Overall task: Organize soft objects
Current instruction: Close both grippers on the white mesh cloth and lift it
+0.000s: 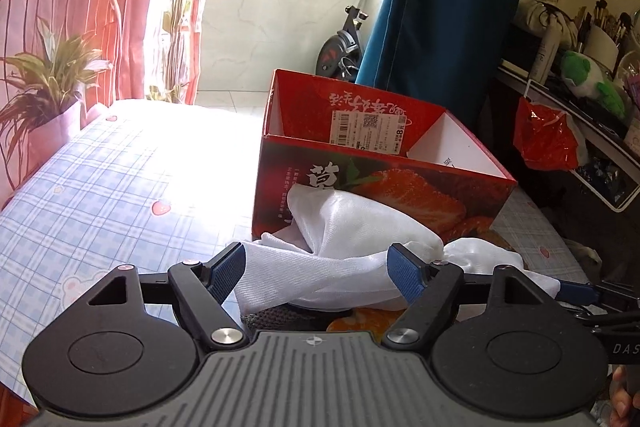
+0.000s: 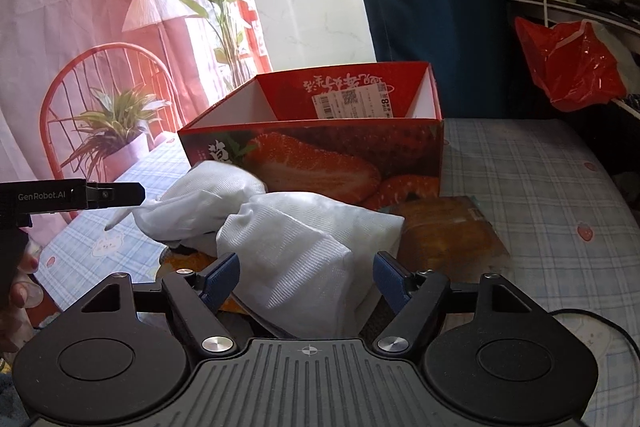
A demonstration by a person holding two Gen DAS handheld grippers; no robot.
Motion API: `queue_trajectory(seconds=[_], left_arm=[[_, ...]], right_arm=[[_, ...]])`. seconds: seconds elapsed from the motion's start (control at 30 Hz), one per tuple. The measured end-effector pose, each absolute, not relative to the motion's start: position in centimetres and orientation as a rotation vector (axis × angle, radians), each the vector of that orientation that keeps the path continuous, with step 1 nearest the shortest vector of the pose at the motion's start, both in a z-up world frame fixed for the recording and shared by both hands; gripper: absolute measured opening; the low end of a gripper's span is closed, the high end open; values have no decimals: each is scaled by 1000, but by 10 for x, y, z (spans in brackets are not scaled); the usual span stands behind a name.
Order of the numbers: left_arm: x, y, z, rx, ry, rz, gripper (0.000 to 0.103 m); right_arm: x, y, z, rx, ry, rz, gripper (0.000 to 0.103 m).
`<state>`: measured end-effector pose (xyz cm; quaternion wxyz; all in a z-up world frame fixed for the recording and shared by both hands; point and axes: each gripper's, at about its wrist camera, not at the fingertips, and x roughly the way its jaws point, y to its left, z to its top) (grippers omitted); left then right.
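Fingers of both the left gripper (image 1: 318,269) and right gripper (image 2: 306,277) stand wide around the white mesh cloth (image 1: 340,227), seemingly poised to grasp it for the strawberry box (image 1: 380,163).

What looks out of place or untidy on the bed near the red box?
The white mesh cloth lies crumpled and twisted in front of the strawberry box, outside it, partly covering an orange packet. The box looks empty as far as visible. Both grippers stand open around the cloth.

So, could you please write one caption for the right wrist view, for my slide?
Open right gripper around a white mesh cloth before the strawberry box.
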<state>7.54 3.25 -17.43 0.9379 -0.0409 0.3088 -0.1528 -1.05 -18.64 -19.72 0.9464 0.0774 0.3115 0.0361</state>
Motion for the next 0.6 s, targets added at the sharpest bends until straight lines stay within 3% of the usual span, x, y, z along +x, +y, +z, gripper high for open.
queue_trajectory(seconds=[0.1, 0.3, 0.43, 0.6], left_arm=[[79, 28, -183, -64, 652, -317, 80], [89, 21, -193, -89, 679, -328, 80], [101, 24, -183, -131, 664, -337, 93], [130, 10, -180, -145, 690, -389, 96]], right_arm=[[-5, -189, -207, 173, 667, 74, 70], [7, -199, -224, 212, 706, 61, 55], [11, -200, -222, 177, 690, 52, 55], [18, -201, -221, 164, 682, 52, 55]])
